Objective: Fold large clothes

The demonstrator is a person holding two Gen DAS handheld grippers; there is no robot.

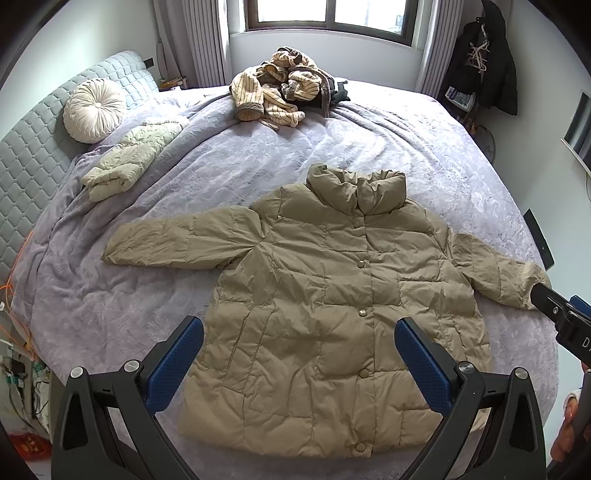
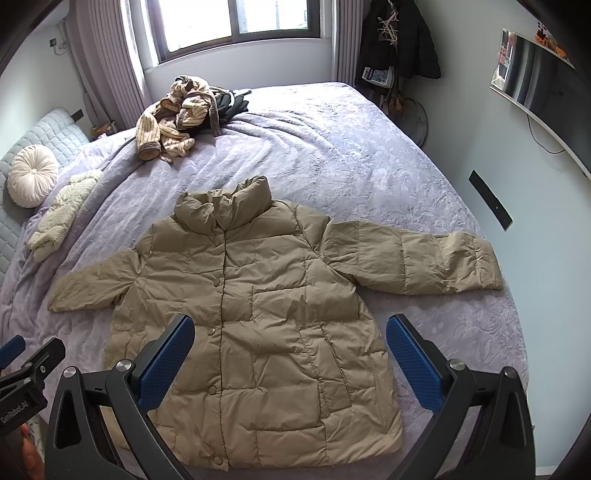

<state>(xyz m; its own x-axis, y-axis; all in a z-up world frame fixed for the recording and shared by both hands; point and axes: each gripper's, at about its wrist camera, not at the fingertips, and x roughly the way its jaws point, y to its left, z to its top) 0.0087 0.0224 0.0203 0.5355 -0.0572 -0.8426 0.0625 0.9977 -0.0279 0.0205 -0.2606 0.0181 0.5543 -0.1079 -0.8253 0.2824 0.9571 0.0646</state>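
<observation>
Above the lower half of the jacket [image 1: 325, 295], the left gripper [image 1: 299, 362] hangs with its 2 blue pads [image 1: 173, 365] spread wide and nothing between them. The right gripper [image 2: 290, 360] is in the same state in its own view: pads wide apart, empty, over the hem side of the garment. From the left wrist view, the black tip of the right gripper also shows at the right edge, close to the cuff of the right sleeve [image 2: 417, 258]; whether it touches the cloth there I cannot tell, because the fisheye bends that corner strongly.

The jacket lies face up on the purple bedspread [image 1: 424, 147], buttoned, collar pointing to the window [image 1: 332, 14], both sleeves stretched out to the sides. So it looks spread and ready, and I judge that the folding itself is not yet begun.

For a good first fold, each gripper should take 1 sleeve near the cuff, pinching both layers of the padded cloth, and carry it across the chest so that the sleeve lies flat inside the body outline. The left sleeve [image 1: 177, 240] is well apart from the left gripper, so a long reach is needed. The filling is puffy and springy, so the fold should be pressed down before release.

Farther away, a striped garment pile [image 1: 280, 85] sits near the window, and a folded pale item [image 1: 125, 162] lies beside the round cushion [image 1: 94, 110].
</observation>
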